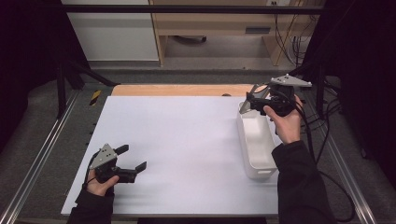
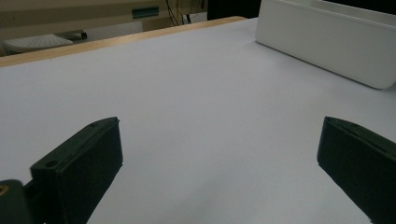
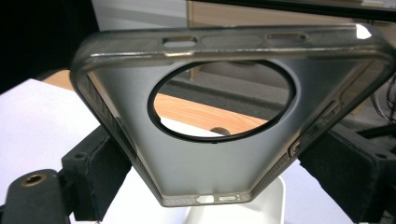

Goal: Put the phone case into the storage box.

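From above, the right tool (image 1: pixel 250 103) holds a clear phone case (image 1: pixel 254 94) over the far end of a white bin (image 1: pixel 258 154) on the counter (image 1: pixel 177 140), while the left tool (image 1: pixel 130 161) rests near the front left corner. The left gripper view shows its jaws wide apart and empty above bare counter. The right gripper view shows the case (image 3: pixel 224 116) clamped by its side edges, camera cutout up; it likely needs a steady, level hold to avoid slipping.
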